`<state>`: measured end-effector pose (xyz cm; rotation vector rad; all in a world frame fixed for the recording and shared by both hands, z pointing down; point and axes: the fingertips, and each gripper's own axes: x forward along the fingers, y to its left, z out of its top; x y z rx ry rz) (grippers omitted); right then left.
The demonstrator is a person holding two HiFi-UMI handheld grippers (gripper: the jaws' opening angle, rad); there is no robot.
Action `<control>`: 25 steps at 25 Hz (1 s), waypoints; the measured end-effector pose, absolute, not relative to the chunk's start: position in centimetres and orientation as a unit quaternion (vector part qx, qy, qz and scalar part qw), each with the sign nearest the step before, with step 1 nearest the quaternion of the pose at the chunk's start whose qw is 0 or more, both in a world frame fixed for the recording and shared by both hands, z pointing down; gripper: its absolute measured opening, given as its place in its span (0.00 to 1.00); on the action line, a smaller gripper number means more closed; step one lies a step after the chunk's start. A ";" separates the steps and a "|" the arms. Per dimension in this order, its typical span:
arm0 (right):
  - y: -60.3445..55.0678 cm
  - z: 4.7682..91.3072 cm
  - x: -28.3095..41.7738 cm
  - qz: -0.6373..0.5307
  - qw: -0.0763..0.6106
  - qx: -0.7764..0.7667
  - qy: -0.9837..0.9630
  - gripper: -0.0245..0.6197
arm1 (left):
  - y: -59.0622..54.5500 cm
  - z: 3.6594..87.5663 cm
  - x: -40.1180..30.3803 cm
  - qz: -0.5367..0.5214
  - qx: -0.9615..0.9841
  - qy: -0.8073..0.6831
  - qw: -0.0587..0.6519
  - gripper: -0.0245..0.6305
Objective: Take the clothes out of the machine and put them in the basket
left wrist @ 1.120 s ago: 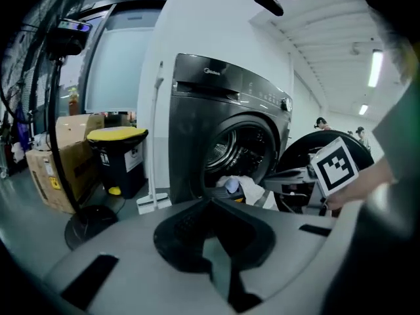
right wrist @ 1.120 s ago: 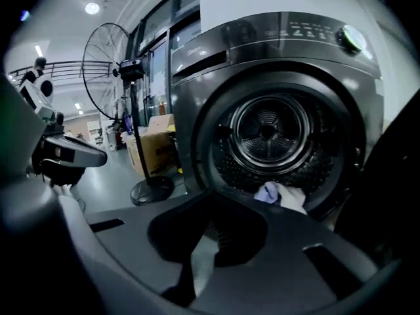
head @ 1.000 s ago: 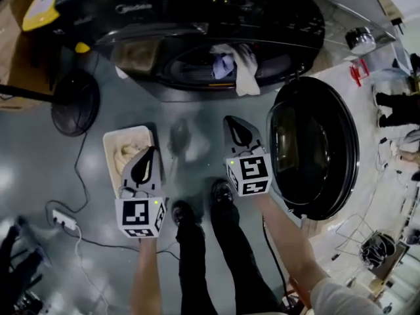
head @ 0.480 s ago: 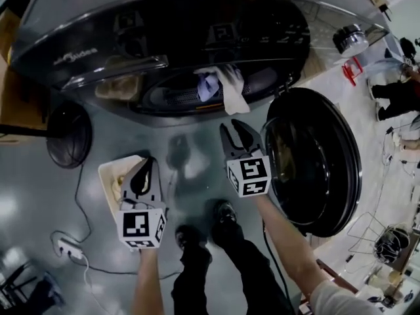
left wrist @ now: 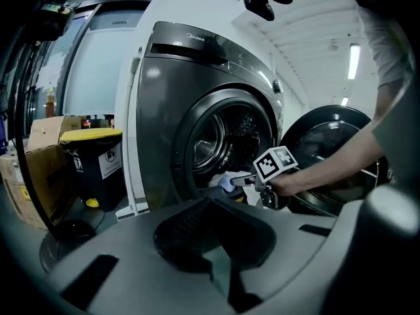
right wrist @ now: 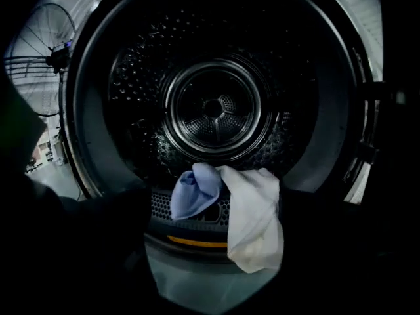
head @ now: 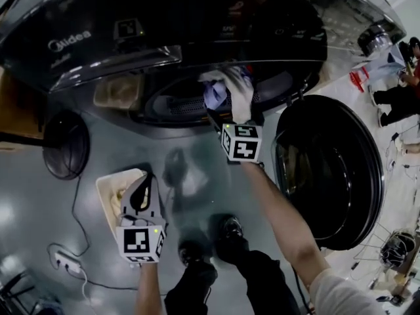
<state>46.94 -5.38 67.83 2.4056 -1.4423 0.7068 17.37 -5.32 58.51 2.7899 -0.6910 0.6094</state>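
A white cloth [head: 237,90] and a light blue cloth [head: 213,94] hang over the lower rim of the dark washing machine's [head: 98,41] opening; both the white cloth [right wrist: 256,222] and the blue cloth [right wrist: 195,192] show in the right gripper view. My right gripper [head: 233,113] points at them from just in front; its jaws have just been opening and stand wide, nothing pressed between them. The left gripper [head: 142,189] hangs shut and empty over the cream basket [head: 105,189], which holds a pale garment [head: 122,192].
The round door [head: 328,169] stands open to the right of the opening. A black fan [head: 63,146] and a power strip [head: 62,261] with cable are on the floor at left. A yellow-lidded bin [left wrist: 92,156] and cardboard box [left wrist: 39,136] stand left of the machine.
The right gripper has moved up from near the door to the machine's opening and its jaws have spread wide. The left gripper has stayed shut over the basket, sinking a little.
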 end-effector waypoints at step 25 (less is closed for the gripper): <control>-8.8 71.9 46.6 0.230 0.224 0.814 -0.483 0.45 | -7.5 60.9 15.8 0.195 0.944 -0.251 0.092 0.07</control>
